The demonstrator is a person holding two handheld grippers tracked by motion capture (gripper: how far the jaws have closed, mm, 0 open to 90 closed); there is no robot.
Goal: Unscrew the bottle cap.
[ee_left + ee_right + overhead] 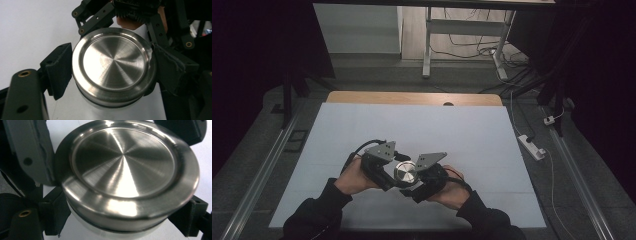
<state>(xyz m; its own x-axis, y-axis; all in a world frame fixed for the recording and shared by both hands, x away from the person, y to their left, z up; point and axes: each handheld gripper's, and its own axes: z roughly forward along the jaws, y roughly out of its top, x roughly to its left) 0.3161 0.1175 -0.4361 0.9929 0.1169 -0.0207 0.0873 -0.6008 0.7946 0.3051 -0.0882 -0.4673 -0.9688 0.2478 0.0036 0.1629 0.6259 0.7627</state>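
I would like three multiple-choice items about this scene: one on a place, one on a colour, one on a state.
1. Where is the metal lid?
A. between the two grippers
B. at the table's far edge
C. on the floor

2. What colour is the lid?
A. red
B. silver
C. green

3. How is the left gripper?
A. open, far from the lid
B. shut on the lid
C. lying on the table

Answers: 1 A, the high view shows it between both hands; 2 B, brushed shiny metal; 3 B, its pads press the lid's rim.
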